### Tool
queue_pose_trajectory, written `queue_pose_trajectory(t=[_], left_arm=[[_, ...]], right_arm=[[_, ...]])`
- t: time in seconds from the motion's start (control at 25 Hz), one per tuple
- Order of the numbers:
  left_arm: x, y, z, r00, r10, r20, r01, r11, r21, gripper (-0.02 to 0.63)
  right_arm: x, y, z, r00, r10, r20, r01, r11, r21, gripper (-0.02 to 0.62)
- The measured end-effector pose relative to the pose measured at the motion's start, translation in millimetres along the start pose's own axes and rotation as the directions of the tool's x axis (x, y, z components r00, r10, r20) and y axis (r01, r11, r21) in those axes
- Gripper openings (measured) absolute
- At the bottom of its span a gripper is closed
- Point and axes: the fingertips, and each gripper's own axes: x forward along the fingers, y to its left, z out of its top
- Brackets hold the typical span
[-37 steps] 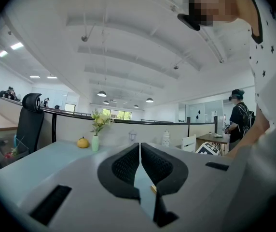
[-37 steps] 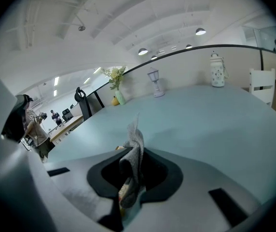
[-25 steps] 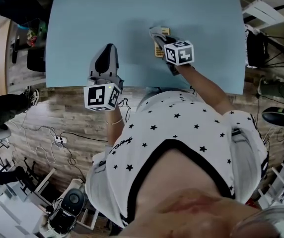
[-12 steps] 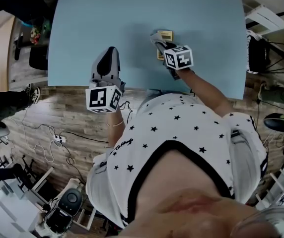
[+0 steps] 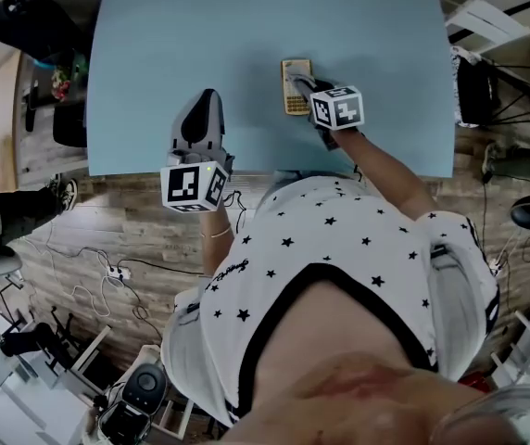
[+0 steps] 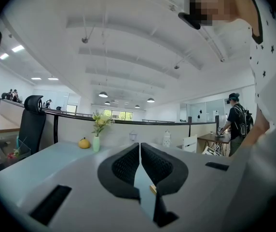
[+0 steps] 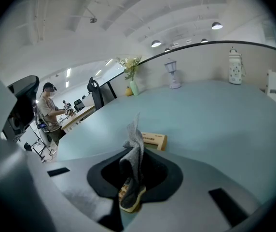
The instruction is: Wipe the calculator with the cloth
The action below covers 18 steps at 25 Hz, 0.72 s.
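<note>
The left tool is held above the near edge of the desk with its jaws closed on nothing, well apart from the calculator. The calculator lies flat on the desk, directly under the right tool. That tool's jaws are clamped on the grey cloth, which rests on the calculator's near part. Print on the calculator is too small to be read.
</note>
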Motion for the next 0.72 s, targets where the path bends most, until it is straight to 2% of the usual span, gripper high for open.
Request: queue_pose_trajectory(t=[0.48, 0.72], left_arm=[[20.3, -17.7, 1.0, 0.998, -0.069, -0.012, 0.069, 0.998, 0.004, 0.035], [23.4, -19.2, 1.7, 0.997, -0.076, -0.013, 0.076, 0.997, 0.008, 0.035]], right_arm=[[-22.7, -28.1, -3.8, 0.997, -0.074, 0.015, 0.073, 0.995, 0.071, 0.044], [-20.7, -34.8, -12.0, 0.997, -0.081, 0.004, 0.080, 0.993, 0.088, 0.044]])
